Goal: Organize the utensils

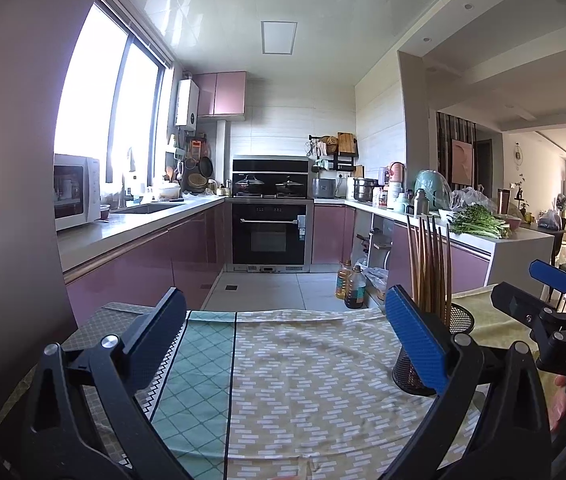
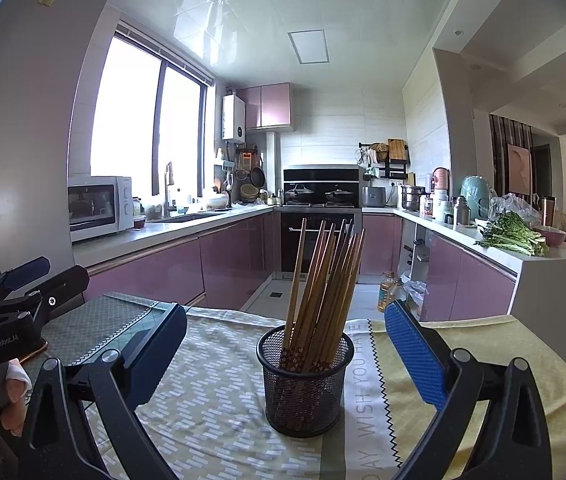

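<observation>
Black wire-mesh cylindrical holder (image 2: pixel 305 384) of brown wooden chopsticks (image 2: pixel 323 280), upright on cloth-covered table (image 2: pixel 211 400), between spread right hand-held gripper (image 2: pixel 283 348) fingers; left hand-held gripper (image 1: pixel 283 336) spread, empty.

One mesh cup (image 2: pixel 305 384) stands on the surface, holding a bundle of wooden chopsticks (image 2: pixel 323 276) (too tightly packed for an exact count, roughly a dozen or more). Two hand-held grippers show: the left (image 1: pixel 283 344) and the right (image 2: pixel 285 354). Two oil bottles (image 1: pixel 350 286) stand on the floor at one o'clock.
</observation>
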